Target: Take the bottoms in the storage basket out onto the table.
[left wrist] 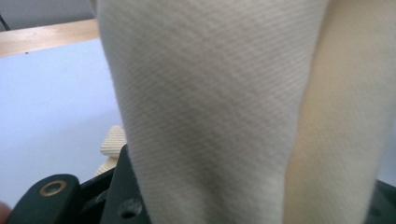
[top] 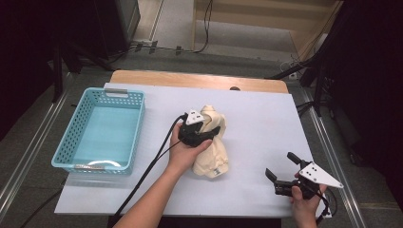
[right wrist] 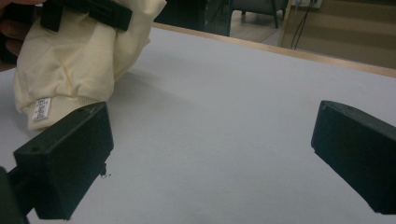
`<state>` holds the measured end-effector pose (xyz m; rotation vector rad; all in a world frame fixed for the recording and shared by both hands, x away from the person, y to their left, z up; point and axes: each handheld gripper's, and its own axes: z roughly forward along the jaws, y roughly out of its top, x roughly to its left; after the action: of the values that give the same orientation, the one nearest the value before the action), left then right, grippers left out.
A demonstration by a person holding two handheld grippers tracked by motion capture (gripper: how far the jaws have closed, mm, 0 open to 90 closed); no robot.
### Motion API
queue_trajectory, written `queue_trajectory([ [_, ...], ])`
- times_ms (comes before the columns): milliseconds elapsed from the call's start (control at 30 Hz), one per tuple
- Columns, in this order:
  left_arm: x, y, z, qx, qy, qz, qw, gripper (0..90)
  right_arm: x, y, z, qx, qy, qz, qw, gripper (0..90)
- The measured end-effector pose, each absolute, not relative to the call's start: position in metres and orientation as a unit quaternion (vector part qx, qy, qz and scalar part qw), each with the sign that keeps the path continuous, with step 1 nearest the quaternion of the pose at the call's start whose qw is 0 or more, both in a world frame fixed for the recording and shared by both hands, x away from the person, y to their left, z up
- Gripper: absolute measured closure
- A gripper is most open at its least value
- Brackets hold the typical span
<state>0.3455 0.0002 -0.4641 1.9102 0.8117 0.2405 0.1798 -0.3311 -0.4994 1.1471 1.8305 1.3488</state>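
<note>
Our right tongs (top: 280, 176) rest open on the desk (top: 266, 128), nothing between them. Beyond them to the left, our left tongs (top: 205, 135) clasp the cream garment (top: 212, 152); we should keep that bunch firmly pinched before carrying it to the basket (top: 64, 147).

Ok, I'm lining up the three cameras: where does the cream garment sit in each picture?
High view: the cream garment lies bunched mid-table, right of the blue basket, with the left gripper on it.
Left gripper view: the cloth hangs close to the lens.
Right gripper view: upper left, its label showing.
Shared landmark: the table's wooden far edge.
</note>
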Motion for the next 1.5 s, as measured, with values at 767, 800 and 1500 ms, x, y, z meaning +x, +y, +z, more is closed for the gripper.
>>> queue_trajectory([
  [767,0.345,0.0,-0.462,0.788,0.336,0.069,0.511,17.2,0.18,-0.33,-0.5,0.427,0.689,0.506,0.294,0.0],
  [800,0.345,0.0,-0.46,0.788,0.332,0.068,0.514,15.4,0.18,-0.33,-0.5,0.427,0.689,0.507,0.294,0.0],
  [1500,0.334,0.023,-0.432,0.779,0.305,0.082,0.542,0.0,0.18,-0.329,-0.499,0.426,0.689,0.506,0.296,0.0],
])
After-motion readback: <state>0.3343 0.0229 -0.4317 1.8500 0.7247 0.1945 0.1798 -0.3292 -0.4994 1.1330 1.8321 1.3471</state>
